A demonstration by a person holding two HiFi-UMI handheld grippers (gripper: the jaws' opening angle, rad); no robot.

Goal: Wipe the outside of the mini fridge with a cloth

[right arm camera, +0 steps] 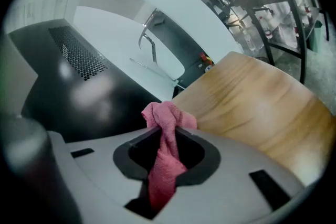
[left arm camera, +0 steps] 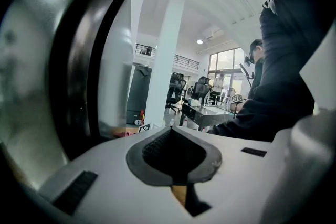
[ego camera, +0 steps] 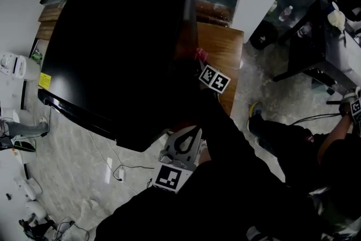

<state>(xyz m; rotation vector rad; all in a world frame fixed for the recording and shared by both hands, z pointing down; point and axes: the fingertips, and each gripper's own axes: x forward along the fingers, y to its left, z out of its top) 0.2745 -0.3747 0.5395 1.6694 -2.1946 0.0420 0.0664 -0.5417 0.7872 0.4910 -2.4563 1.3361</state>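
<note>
On the wooden tabletop [ego camera: 223,47] stands the black mini fridge [ego camera: 113,53], filling most of the head view. The right tongs [right arm camera: 167,131] are clamped on the pink cloth [right arm camera: 166,117], whose bunched end protrudes just beside the fridge's dark vented side wall; contact with that wall cannot be confirmed. The left tongs [left arm camera: 173,152] are closed with nothing between them and sit close to the fridge's near corner. No streaks or damp marks show on any panel, so finished areas cannot be identified. Judged from the cloth position, the side wall is the current work area, and the top and door panels are probably still to be wiped.
</note>
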